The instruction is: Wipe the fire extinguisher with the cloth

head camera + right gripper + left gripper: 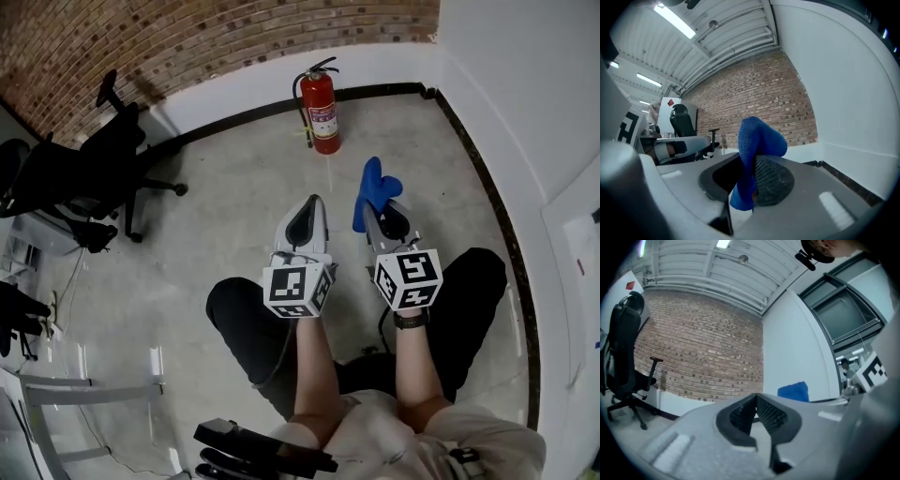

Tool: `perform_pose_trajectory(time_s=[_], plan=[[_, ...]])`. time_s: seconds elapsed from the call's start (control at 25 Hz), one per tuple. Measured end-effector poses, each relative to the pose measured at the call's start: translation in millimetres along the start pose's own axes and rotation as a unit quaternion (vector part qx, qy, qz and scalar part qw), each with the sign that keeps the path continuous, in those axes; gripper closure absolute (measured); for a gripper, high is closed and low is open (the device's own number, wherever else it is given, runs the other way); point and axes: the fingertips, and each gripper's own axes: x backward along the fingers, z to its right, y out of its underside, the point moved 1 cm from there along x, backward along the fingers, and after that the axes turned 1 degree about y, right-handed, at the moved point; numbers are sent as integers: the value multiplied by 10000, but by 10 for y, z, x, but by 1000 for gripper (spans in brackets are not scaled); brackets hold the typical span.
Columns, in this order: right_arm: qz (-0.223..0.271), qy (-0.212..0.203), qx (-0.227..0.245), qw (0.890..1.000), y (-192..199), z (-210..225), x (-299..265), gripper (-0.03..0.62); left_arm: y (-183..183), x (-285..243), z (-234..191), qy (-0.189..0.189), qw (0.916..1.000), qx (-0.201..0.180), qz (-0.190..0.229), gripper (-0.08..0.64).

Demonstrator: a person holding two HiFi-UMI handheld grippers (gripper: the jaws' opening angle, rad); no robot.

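The left gripper (310, 211) has its jaws pressed together with nothing in them. The red fire extinguisher (321, 111) stands up tall by the wall (234, 89), straight ahead of those jaws and well apart. The right gripper (385, 216) pinches the blue cloth (375, 186). From its jaws the extinguisher is ahead and a little left, so I think it must reach that way.

Readable text: none for you.
Fire extinguisher (320, 112): pale label on red body, print too small to read.
Left gripper (312, 202), right gripper (382, 212): cubes bear black-and-white square markers, no letters.
Red diamond sign (629, 285) on white panel: illegible.
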Motion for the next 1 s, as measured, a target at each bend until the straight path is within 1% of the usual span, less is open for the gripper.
perform_pose_trajectory(time_s=[0.12, 0.24, 0.32, 0.44, 0.6, 0.76, 0.88, 1.0], plan=[[205, -52, 166, 9996, -225, 9, -72, 523, -170, -147, -21, 56, 9999, 62, 151, 558], [363, -118, 211, 9990, -406, 59, -89, 523, -329, -242, 71, 142, 9993, 44, 334, 558], [319, -178, 152, 9992, -405, 80, -120, 523, -347, -277, 109, 176, 9992, 61, 361, 558], [156, -257, -6, 9995, -291, 161, -282, 523, -218, -442, 91, 233, 9995, 2, 207, 558], [110, -329, -137, 9993, -209, 211, -623, 523, -56, -682, -186, 105, 9999, -16, 52, 558], [92, -401, -50, 9991, -240, 252, -1004, 523, 29, -933, -490, -21, 10000, 58, -17, 558], [87, -383, 140, 9991, -282, 315, -1193, 523, -3, -1112, -606, -12, 9999, 114, 74, 558], [246, -371, 335, 9984, -443, 330, -1323, 522, -204, -1240, -682, 89, 9993, 115, 331, 558]])
